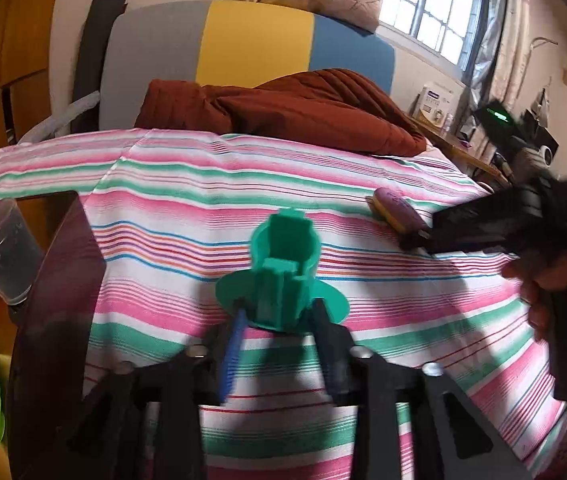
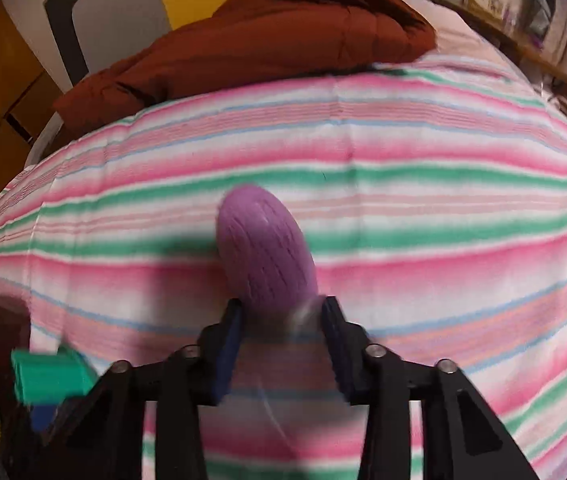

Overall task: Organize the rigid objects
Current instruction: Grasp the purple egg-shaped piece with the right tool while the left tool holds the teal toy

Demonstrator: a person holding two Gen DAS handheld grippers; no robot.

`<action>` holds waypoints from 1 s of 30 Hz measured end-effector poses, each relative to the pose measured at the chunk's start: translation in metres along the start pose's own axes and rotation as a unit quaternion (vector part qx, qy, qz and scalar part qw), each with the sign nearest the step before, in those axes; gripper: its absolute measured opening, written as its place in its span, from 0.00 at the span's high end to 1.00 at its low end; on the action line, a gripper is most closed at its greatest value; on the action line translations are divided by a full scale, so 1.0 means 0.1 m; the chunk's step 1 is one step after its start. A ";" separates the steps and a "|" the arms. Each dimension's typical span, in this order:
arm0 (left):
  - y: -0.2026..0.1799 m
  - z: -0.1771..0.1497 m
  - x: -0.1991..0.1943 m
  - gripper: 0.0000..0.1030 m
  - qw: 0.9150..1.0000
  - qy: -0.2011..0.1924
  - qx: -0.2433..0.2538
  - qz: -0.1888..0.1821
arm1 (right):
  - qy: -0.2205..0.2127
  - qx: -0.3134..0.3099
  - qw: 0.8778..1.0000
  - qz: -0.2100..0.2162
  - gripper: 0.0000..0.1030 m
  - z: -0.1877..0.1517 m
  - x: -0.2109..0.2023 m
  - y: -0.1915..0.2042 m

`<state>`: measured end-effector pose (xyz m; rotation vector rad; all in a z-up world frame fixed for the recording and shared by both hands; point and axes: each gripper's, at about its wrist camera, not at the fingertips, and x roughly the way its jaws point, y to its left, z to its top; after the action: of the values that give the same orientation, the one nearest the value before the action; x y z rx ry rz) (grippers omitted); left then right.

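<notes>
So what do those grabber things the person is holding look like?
Both are black plastic. The left gripper has two thin fingers with blue pads and round silver bolts on angled black struts. The right gripper is built the same, with dark blue pads. No cables or sleeves show.

In the right wrist view the whole picture is blurred by motion. The near end of the purple oval object (image 2: 267, 248) is smeared where it meets the right gripper (image 2: 281, 320), so the contact of the pads cannot be read. The green plastic piece (image 2: 49, 376) is half hidden behind the gripper's frame. In the left wrist view the clear cup (image 1: 1, 250) is partly covered by a dark panel (image 1: 57, 320), and the person's hand (image 1: 551, 280) is blurred at the right edge.
</notes>
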<state>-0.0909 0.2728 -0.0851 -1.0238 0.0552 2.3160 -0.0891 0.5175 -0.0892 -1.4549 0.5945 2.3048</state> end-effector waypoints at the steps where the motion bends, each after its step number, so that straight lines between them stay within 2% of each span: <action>1: 0.04 0.00 0.03 0.52 1.000 0.010 -0.010 -0.003 | 0.003 0.003 1.000 0.007 0.70 -0.06 -0.03 -0.04; 3: 0.13 0.00 0.05 0.45 0.999 0.016 -0.032 -0.008 | 0.004 0.011 1.000 0.021 0.77 -0.20 -0.11 -0.12; 5: 0.14 -0.01 0.01 0.46 0.999 0.015 -0.037 -0.007 | -0.003 0.015 0.999 0.030 0.77 -0.29 -0.18 -0.15; 7: 0.10 -0.01 -0.04 0.46 1.000 0.010 -0.028 0.002 | -0.031 0.000 0.999 0.018 0.73 -0.32 -0.27 -0.14; 8: 0.08 0.01 -0.06 0.46 1.000 0.005 -0.024 0.001 | -0.053 -0.010 0.999 0.010 0.64 -0.30 -0.32 -0.12; 9: 0.07 0.03 -0.08 0.46 1.000 0.000 -0.020 -0.001 | -0.070 -0.017 0.997 0.007 0.50 -0.26 -0.34 -0.11; 11: 0.03 0.07 -0.10 0.46 1.000 -0.007 -0.012 0.005 | -0.084 -0.030 0.996 0.003 0.38 -0.15 -0.33 -0.07; 17: -0.10 0.16 -0.09 0.46 1.000 -0.004 0.019 0.000 | -0.090 -0.071 0.993 -0.003 0.40 0.17 -0.05 0.18; 19: -0.14 0.15 -0.05 0.46 0.999 0.004 0.034 0.001 | -0.066 -0.080 0.995 -0.011 0.49 0.21 0.10 0.23; 23: -0.12 0.23 -0.01 0.46 1.000 0.000 0.026 -0.004 | -0.062 -0.065 0.996 0.010 0.56 0.17 0.10 0.15; 28: -0.17 0.30 0.12 0.46 0.999 0.006 0.034 0.003 | -0.020 -0.025 0.997 0.065 0.56 -0.01 -0.02 -0.06; 29: -0.18 0.30 0.14 0.47 0.999 0.009 0.039 0.003 | -0.011 -0.018 0.997 0.070 0.56 -0.07 -0.05 -0.09; 30: -0.19 0.29 0.16 0.53 0.999 0.013 0.041 0.002 | -0.003 -0.012 0.997 0.073 0.56 -0.15 -0.08 -0.12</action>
<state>-0.1083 0.3044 -0.0720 -1.0129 0.1624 2.2845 -0.0684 0.5192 -0.0891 -1.4592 0.6945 2.4332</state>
